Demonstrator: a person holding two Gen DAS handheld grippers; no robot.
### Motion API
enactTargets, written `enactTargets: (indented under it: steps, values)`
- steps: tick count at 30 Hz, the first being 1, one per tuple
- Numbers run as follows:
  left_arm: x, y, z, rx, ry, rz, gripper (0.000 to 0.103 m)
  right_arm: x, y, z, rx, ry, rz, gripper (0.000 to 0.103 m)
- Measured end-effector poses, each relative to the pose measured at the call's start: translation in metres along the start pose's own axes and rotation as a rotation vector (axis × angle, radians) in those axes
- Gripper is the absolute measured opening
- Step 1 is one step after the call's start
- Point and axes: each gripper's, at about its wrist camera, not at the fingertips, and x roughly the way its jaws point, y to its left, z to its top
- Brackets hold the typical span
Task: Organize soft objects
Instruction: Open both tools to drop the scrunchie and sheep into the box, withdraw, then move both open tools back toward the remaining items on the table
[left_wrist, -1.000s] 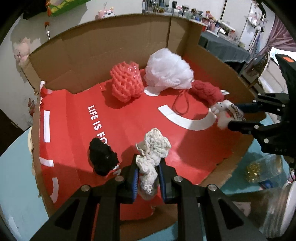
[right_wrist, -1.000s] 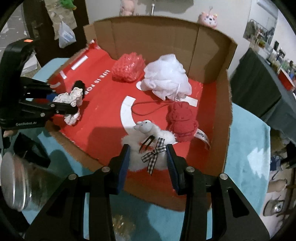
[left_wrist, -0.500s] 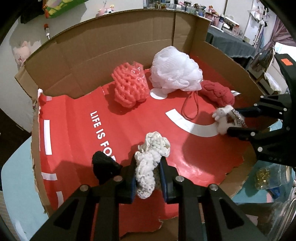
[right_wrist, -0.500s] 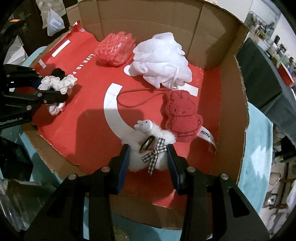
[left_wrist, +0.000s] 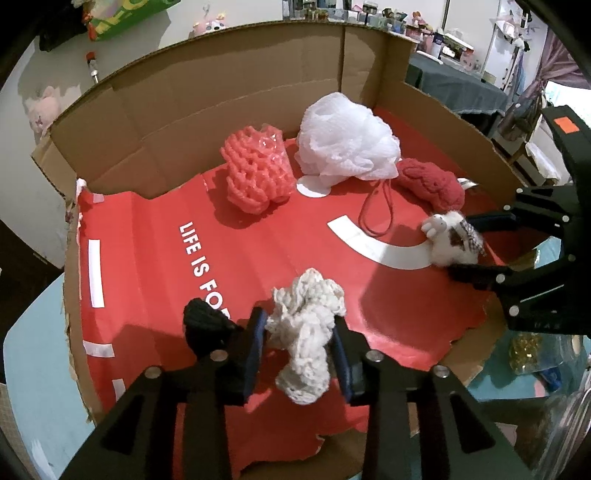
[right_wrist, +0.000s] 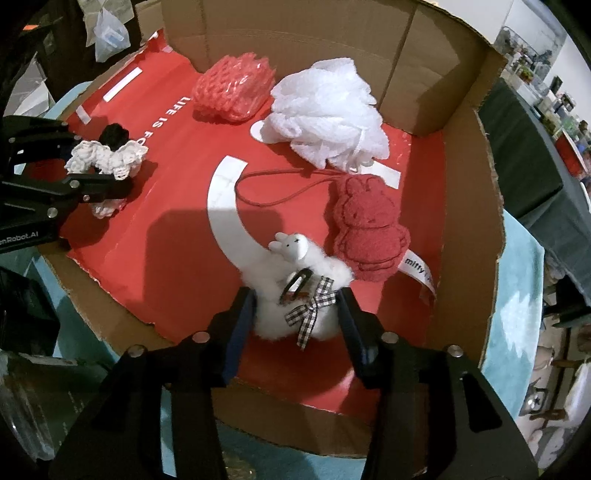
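A cardboard box (left_wrist: 229, 92) with a red liner holds the soft things. My left gripper (left_wrist: 298, 338) has opened around a white crocheted scrunchie (left_wrist: 306, 332), which lies on the liner between the fingers; it also shows in the right wrist view (right_wrist: 107, 162). A black scrunchie (left_wrist: 203, 325) lies just left of it. My right gripper (right_wrist: 295, 314) stands open around a white fluffy sheep toy (right_wrist: 295, 295) with a checked bow, resting on the liner near the box's front right edge.
Further back lie a pink mesh sponge (left_wrist: 258, 173), a white bath pouf (left_wrist: 347, 144) and a red plush rabbit (right_wrist: 365, 229) with a cord loop. The box walls (right_wrist: 465, 206) rise at the back and right. A teal table (left_wrist: 33, 369) surrounds the box.
Both grippers moved forward over the box and lowered. The fingers of both have spread apart, letting go of the scrunchie and the sheep toy onto the liner.
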Motion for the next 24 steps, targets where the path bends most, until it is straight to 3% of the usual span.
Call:
enactTargets:
  steps: [4, 10, 12, 20, 24]
  values:
    - [-0.012, 0.000, -0.002, -0.011, -0.040, -0.002, 0.059, -0.002, 0.000, -0.001, 0.006, -0.004, 0.006, 0.049]
    - [-0.043, -0.006, -0.008, -0.029, -0.112, -0.011, 0.070, -0.021, 0.000, -0.003, 0.032, -0.036, 0.017, 0.054]
    - [-0.053, -0.006, -0.011, -0.036, -0.133, -0.012, 0.072, -0.030, 0.000, -0.005, 0.040, -0.055, 0.004, 0.063]
    - [-0.108, -0.015, -0.033, -0.079, -0.247, -0.006, 0.084, -0.087, 0.000, -0.019, 0.094, -0.161, -0.006, 0.064]
    - [-0.141, -0.023, -0.055, -0.101, -0.320, -0.007, 0.092, -0.123, 0.007, -0.034, 0.111, -0.235, -0.017, 0.077]
